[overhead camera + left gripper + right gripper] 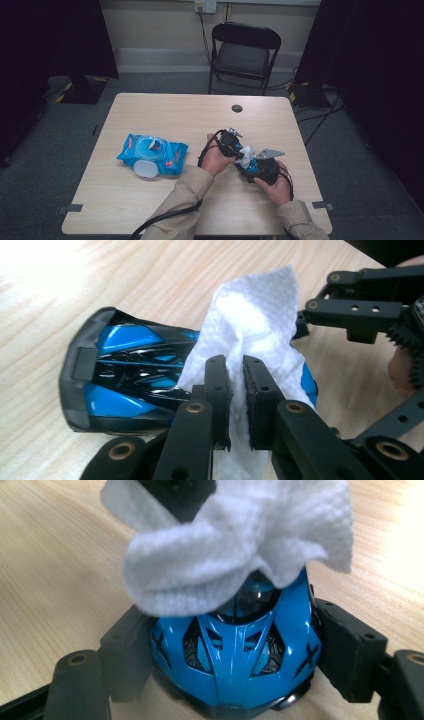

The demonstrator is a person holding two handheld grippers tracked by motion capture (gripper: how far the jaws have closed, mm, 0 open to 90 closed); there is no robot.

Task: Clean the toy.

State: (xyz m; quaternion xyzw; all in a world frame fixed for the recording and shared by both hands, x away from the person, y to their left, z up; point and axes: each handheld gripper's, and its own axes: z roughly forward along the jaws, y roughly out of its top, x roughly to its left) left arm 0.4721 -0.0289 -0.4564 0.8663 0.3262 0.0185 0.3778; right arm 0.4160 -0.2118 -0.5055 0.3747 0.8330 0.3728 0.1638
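One toy car (235,665), one white wipe (250,320), one wipes pack (152,154) — perhaps one loose lid (145,169), one chair (243,55).

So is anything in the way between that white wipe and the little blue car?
Nothing visible. The left tongs pinch the wipe, which already drapes onto the car. The right tongs grip the car by its sides, leaving its top free.

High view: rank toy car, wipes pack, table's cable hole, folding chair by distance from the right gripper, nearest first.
From the right gripper:
1. Blue toy car, clamped between its fingers.
2. Cable hole, up the table, slightly left.
3. Wipes pack, on the table's left half.
4. Folding chair, beyond the far edge.
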